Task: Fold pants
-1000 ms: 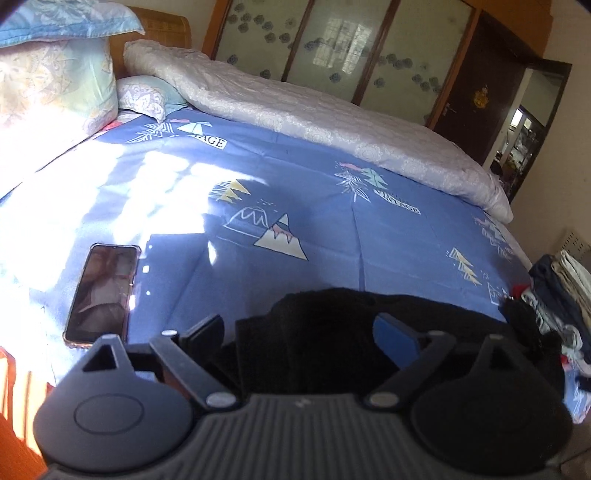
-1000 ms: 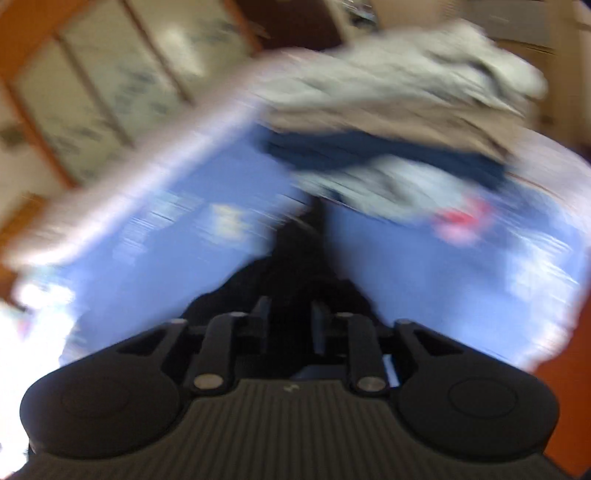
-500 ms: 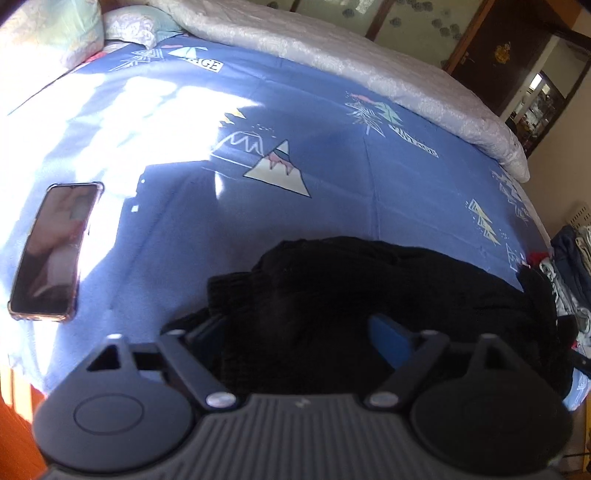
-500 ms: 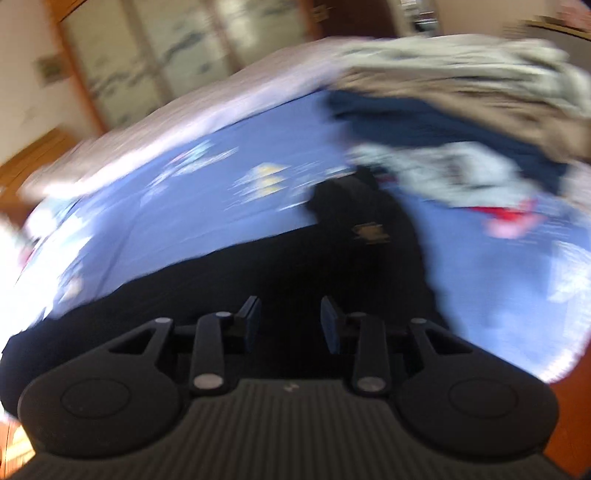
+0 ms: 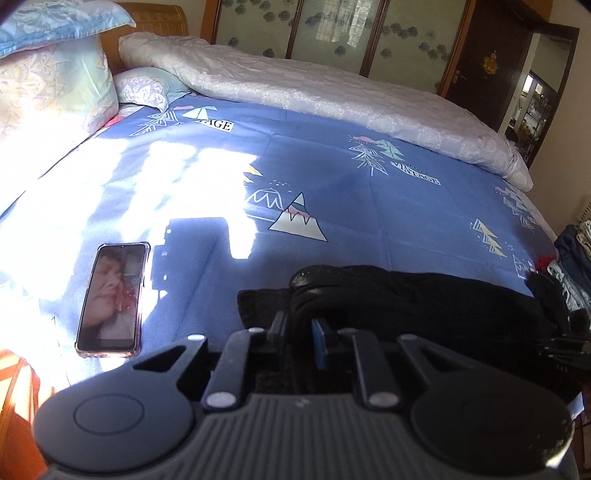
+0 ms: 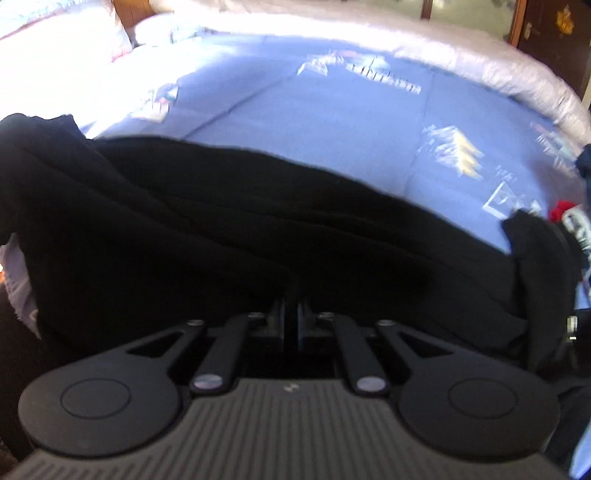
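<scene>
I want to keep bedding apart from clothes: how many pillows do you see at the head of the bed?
3: two stacked pale floral pillows at far left; one smaller patterned pillow beside them. Others may be hidden.

Blue bedsheet (image 5: 388, 206) lay open thru the middle, wide free lane from the near edge to the far side. Black pants (image 5: 424, 299) ran along the near edge, blocking low passes there. Phone (image 5: 110, 299) sat near-left, just beside the pants' left end but apart. Rolled quilt (image 5: 332, 96) walled the whole far side. Pillows (image 5: 55, 85) stacked far-left. Clothes pile (image 5: 572, 258) crowded the right edge, touching the pants' right end. Both sun patches on the left half were bare sheet, passable.
</scene>
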A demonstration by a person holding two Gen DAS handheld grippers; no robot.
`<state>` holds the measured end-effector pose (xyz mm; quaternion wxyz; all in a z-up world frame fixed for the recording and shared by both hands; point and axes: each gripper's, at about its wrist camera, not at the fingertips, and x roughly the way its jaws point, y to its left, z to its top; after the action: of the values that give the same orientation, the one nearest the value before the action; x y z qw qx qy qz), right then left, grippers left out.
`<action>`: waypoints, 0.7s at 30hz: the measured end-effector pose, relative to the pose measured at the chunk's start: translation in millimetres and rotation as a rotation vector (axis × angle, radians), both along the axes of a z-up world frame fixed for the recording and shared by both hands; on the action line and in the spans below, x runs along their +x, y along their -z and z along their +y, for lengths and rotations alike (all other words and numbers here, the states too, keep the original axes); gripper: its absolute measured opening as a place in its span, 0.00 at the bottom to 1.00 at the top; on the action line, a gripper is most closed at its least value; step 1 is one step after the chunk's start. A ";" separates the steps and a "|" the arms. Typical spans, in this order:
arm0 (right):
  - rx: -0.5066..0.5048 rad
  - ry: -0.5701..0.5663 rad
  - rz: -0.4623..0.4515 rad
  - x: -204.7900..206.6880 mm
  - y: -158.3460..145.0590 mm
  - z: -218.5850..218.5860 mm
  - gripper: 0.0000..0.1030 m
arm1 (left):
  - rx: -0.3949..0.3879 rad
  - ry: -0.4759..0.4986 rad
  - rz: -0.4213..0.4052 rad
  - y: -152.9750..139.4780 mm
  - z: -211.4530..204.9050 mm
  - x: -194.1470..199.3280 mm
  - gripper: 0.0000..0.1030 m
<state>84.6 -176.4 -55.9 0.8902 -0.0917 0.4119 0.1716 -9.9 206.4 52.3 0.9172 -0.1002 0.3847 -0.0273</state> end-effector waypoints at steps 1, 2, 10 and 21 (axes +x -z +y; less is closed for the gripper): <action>0.008 0.016 -0.033 3.4 -7.9 -0.8 0.08 | -0.007 0.003 -0.001 -3.6 0.9 10.4 0.11; 0.014 0.036 -0.058 11.8 -16.9 -3.1 0.08 | 0.000 0.007 -0.006 -9.1 0.1 24.7 0.11; 0.133 0.310 -0.438 142.2 -164.8 -8.8 0.08 | -0.001 -0.002 -0.270 -153.5 -16.1 197.3 0.08; 0.340 0.139 -0.562 91.7 -202.3 -23.4 0.08 | -0.139 -0.081 -0.422 -157.5 41.9 145.6 0.04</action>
<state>176.4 -199.8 146.4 0.9811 0.0428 0.1211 0.1449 135.7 248.3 209.8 0.9686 -0.1704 0.1771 -0.0374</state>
